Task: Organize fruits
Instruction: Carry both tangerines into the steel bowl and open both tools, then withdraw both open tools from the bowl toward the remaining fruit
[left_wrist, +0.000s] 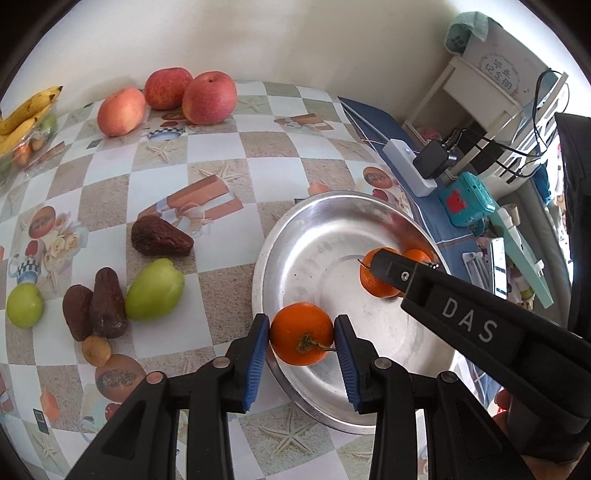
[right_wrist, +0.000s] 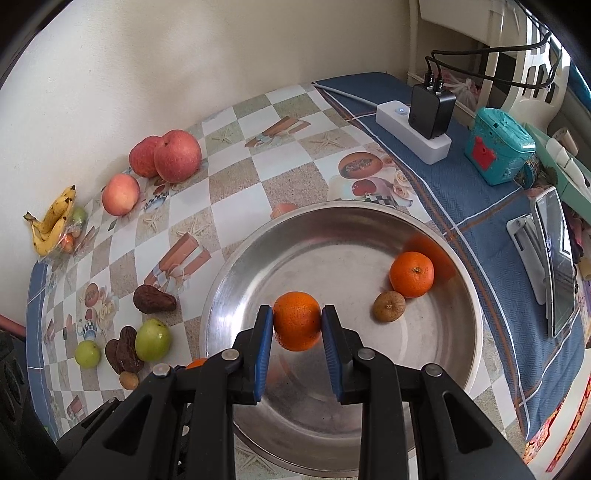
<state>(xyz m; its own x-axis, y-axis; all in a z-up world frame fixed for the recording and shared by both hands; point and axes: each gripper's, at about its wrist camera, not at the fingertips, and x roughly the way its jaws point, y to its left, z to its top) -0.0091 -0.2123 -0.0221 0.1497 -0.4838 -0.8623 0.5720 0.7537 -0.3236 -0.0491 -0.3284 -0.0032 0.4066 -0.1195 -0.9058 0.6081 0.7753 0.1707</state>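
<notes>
My left gripper (left_wrist: 301, 336) is shut on an orange (left_wrist: 301, 332), stem towards the camera, just over the near left rim of the steel bowl (left_wrist: 266, 266). My right gripper (right_wrist: 297, 325) is shut on a second orange (right_wrist: 297, 319) above the middle of the bowl (right_wrist: 221, 295). A third orange (right_wrist: 412, 275) and a small brown fruit (right_wrist: 388, 306) lie inside the bowl at its right. On the checked tablecloth to the left lie two green fruits (left_wrist: 155, 290), dark dried fruits (left_wrist: 159, 236) and three red apples (left_wrist: 208, 98).
Bananas (left_wrist: 26, 114) in a clear bag sit at the far left by the wall. Right of the bowl, on blue cloth, are a white power strip with a charger (right_wrist: 413, 129), a teal box (right_wrist: 498, 147) and a phone on a stand (right_wrist: 557, 266).
</notes>
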